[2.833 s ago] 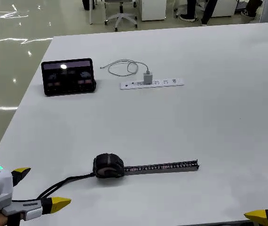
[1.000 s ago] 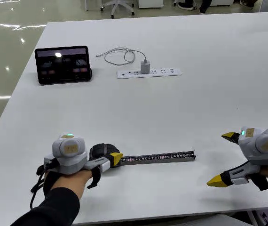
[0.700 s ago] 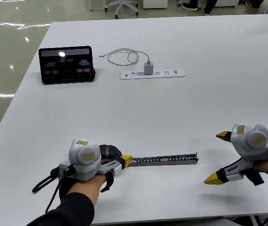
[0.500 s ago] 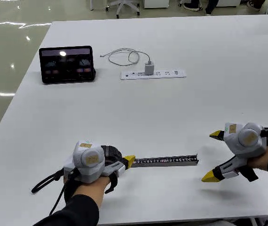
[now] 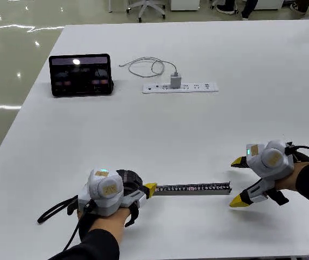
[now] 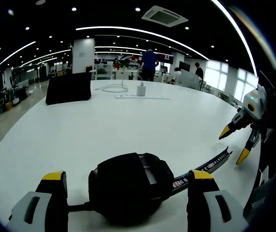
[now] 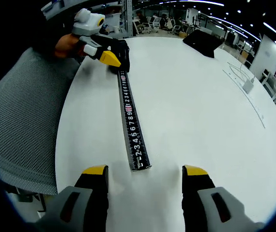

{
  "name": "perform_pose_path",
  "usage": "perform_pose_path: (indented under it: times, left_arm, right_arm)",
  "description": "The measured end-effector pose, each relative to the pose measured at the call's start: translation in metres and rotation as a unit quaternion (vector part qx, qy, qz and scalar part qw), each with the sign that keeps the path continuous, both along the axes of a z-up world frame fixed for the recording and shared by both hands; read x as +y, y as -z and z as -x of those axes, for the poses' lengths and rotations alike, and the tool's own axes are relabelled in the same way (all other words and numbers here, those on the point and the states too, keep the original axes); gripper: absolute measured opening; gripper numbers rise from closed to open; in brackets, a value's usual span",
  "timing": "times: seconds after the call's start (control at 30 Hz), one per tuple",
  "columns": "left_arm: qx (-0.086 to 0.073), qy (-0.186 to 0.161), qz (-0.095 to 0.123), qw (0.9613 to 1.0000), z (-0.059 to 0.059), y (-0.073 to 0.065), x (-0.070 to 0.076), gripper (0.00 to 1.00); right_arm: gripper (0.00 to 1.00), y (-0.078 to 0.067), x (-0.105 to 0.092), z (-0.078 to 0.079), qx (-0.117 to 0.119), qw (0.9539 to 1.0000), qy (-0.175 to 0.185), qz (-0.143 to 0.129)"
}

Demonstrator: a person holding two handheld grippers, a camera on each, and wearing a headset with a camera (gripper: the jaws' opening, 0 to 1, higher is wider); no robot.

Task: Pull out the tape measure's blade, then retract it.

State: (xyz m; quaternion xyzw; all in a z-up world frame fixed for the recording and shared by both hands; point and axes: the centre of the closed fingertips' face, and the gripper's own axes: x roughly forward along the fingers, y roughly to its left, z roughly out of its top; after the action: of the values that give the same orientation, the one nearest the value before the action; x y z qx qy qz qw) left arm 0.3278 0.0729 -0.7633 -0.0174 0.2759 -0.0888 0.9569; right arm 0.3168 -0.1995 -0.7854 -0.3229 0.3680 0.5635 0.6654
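Tape measure [image 5: 129,179] blade [image 7: 130,126] shows numerals 2 through 9 near its tip.

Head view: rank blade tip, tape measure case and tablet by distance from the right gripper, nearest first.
1. Blade tip: just left of the right gripper, level with its open jaws.
2. Tape measure case: at the blade's other end, further left along the near edge.
3. Tablet: propped up at the far left.
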Motion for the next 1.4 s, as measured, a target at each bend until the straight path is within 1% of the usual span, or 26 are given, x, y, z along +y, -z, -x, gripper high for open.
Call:
perform_pose_path:
  times: [0.07, 0.13, 0.2, 0.3, 0.37, 0.43, 0.5, 0.63, 0.67, 0.73, 0.8, 0.83, 0.9, 0.97, 1.0, 1.03, 1.07, 1.13, 1.17, 1.23, 1.27, 1.3, 1.33, 1.4]
  left_arm:
    - [-0.004, 0.000, 0.002, 1.0000, 0.000, -0.001, 0.000, 1.00]
    - [-0.010, -0.002, 0.013, 0.9999, -0.002, -0.004, -0.002, 1.00]
    - [-0.015, 0.001, 0.010, 0.9998, -0.003, -0.006, -0.003, 1.00]
    - [-0.021, 0.003, 0.015, 0.9997, -0.004, -0.009, -0.005, 1.00]
    - [-0.020, 0.004, 0.013, 0.9997, -0.004, -0.008, -0.005, 1.00]
    - [-0.011, 0.000, 0.016, 0.9998, -0.003, -0.005, -0.005, 1.00]
    - [-0.014, 0.003, 0.014, 0.9998, -0.003, -0.005, -0.006, 1.00]
    - [-0.019, -0.003, 0.018, 0.9997, -0.005, -0.006, -0.004, 1.00]
    - [-0.019, -0.003, 0.017, 0.9997, -0.005, -0.006, -0.004, 1.00]
    - [-0.018, -0.005, 0.021, 0.9996, -0.005, -0.005, -0.004, 1.00]
    - [-0.016, -0.007, 0.017, 0.9997, -0.005, -0.004, -0.002, 0.98]
    - [-0.016, -0.007, 0.016, 0.9997, -0.005, -0.004, -0.002, 0.97]
    - [-0.015, -0.008, 0.019, 0.9997, -0.006, -0.004, -0.002, 0.93]
    - [-0.016, -0.016, 0.027, 0.9994, -0.008, -0.004, 0.001, 0.88]
    - [-0.015, -0.018, 0.028, 0.9993, -0.008, -0.004, 0.002, 0.86]
    - [-0.012, -0.020, 0.026, 0.9994, -0.007, -0.003, 0.002, 0.83]
    - [-0.012, -0.020, 0.024, 0.9994, -0.007, -0.003, 0.003, 0.82]
    - [-0.008, -0.019, 0.023, 0.9995, -0.006, -0.001, 0.002, 0.79]
    - [-0.007, -0.019, 0.024, 0.9995, -0.006, -0.001, 0.001, 0.77]
    - [-0.003, -0.014, 0.025, 0.9996, -0.005, -0.002, -0.002, 0.73]
    - [0.006, -0.012, 0.029, 0.9995, -0.003, 0.000, -0.005, 0.68]
    - [0.010, -0.016, 0.018, 0.9997, -0.004, 0.001, -0.002, 0.68]
    - [0.013, -0.013, 0.011, 0.9998, -0.004, 0.002, 0.000, 0.68]
    - [0.021, -0.011, 0.011, 0.9997, -0.005, 0.004, -0.002, 0.68]
  right_arm:
    - [0.48, 0.001, 0.001, 0.002, 0.004, 0.9999, -0.009, 0.003]
    - [0.39, 0.002, 0.002, 0.004, 0.008, 0.9998, -0.017, 0.007]
    - [0.34, 0.004, 0.003, 0.005, 0.009, 0.9994, -0.031, 0.012]
    - [0.24, 0.005, 0.004, 0.007, 0.009, 0.9990, -0.042, 0.015]
    - [0.17, 0.008, 0.004, 0.008, 0.014, 0.9987, -0.046, 0.019]
    - [0.16, 0.009, 0.004, 0.008, 0.014, 0.9985, -0.048, 0.022]
    - [0.12, 0.010, 0.003, 0.007, 0.013, 0.9982, -0.052, 0.026]
    - [0.12, 0.012, 0.005, 0.009, 0.008, 0.9964, -0.073, 0.041]
    - [0.12, 0.011, 0.006, 0.009, 0.007, 0.9958, -0.081, 0.043]
    - [0.12, 0.011, 0.006, 0.009, 0.008, 0.9949, -0.085, 0.053]
    - [0.12, 0.011, 0.006, 0.008, 0.014, 0.9951, -0.076, 0.061]
    - [0.12, 0.011, 0.007, 0.009, 0.013, 0.9947, -0.080, 0.063]
    - [0.11, 0.011, 0.006, 0.008, 0.017, 0.9951, -0.067, 0.070]
    - [0.11, 0.011, 0.006, 0.009, 0.014, 0.9948, -0.072, 0.071]
    - [0.11, 0.011, 0.006, 0.009, 0.014, 0.9949, -0.071, 0.070]
    - [0.11, 0.011, 0.006, 0.009, 0.016, 0.9954, -0.063, 0.070]
    - [0.11, 0.011, 0.006, 0.009, 0.016, 0.9953, -0.063, 0.071]
    - [0.11, 0.011, 0.007, 0.009, 0.016, 0.9949, -0.062, 0.078]
    - [0.11, 0.011, 0.006, 0.008, 0.021, 0.9949, -0.051, 0.084]
    - [0.11, 0.011, 0.007, 0.007, 0.023, 0.9949, -0.045, 0.087]
    - [0.11, 0.011, 0.007, 0.007, 0.024, 0.9948, -0.043, 0.089]
    - [0.11, 0.010, 0.006, 0.008, 0.021, 0.9944, -0.051, 0.090]
    - [0.11, 0.010, 0.006, 0.008, 0.020, 0.9942, -0.054, 0.091]
    - [0.10, 0.010, 0.006, 0.008, 0.020, 0.9940, -0.057, 0.091]
